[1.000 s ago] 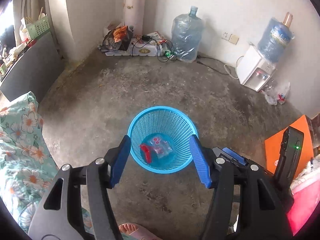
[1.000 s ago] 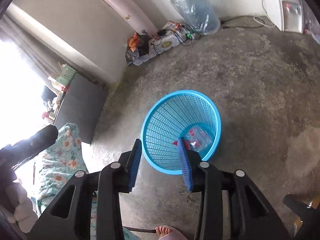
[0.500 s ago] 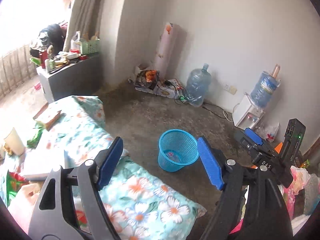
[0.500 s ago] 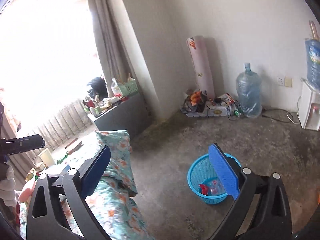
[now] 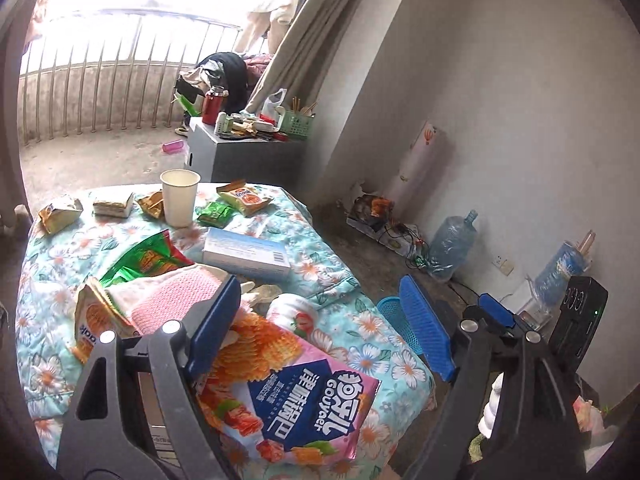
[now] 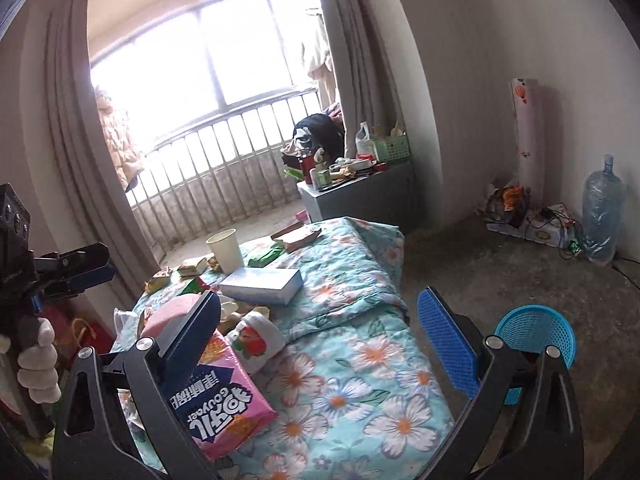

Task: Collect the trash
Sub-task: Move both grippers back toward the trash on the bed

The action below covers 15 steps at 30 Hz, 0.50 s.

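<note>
**Pink crisp packet next in line on the littered bed**

Pink and glossy, the crisp packet (image 5: 298, 396) lies nearest on the floral quilt (image 5: 372, 332), just under the left claw (image 5: 320, 328), whose jaws are opening with nothing between them. Around it sit more wrappers: a green snack bag (image 5: 150, 258), a paper cup (image 5: 180, 196), a pale blue box (image 5: 246, 256) and small packets (image 5: 244, 198) toward the far edge, spread out as leftovers rather than stacked. The right claw (image 6: 320, 340) hangs released and empty over the same packet (image 6: 218, 396), so either could take it. The blue mesh bin (image 6: 536, 334) stands on the concrete floor beside the bed, within reach, presumably so each piece can be dropped straight in.
</note>
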{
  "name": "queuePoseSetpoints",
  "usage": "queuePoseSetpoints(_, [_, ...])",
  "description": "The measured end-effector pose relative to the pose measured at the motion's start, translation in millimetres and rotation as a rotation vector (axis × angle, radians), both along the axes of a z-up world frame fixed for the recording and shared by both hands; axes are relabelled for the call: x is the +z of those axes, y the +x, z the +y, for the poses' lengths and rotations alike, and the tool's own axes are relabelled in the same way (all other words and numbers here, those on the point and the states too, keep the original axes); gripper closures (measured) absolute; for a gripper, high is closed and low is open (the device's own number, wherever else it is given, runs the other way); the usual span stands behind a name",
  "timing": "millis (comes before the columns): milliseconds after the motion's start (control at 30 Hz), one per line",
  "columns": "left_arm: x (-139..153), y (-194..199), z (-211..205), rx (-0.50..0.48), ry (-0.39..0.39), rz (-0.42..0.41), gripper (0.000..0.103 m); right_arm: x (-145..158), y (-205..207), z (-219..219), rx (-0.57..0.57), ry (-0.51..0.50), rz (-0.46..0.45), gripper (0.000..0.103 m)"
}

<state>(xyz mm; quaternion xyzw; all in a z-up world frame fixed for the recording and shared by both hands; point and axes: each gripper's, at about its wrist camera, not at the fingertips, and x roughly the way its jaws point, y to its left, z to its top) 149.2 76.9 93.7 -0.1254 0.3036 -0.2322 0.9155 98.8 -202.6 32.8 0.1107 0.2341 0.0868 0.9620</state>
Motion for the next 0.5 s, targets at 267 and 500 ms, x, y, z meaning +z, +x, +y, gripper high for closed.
queuePoseSetpoints(267, [-7.8,-17.7,46.8,0.108,-0.028,0.01,0.025,-5.6,-0.9,60.5,0.165,0.016,0.085,0.007])
queuePoseSetpoints(500, [-14.3,-30.3,82.6,0.171,-0.047,0.001,0.025,-6.9,-2.2,84.3,0.228,0.008,0.12,0.007])
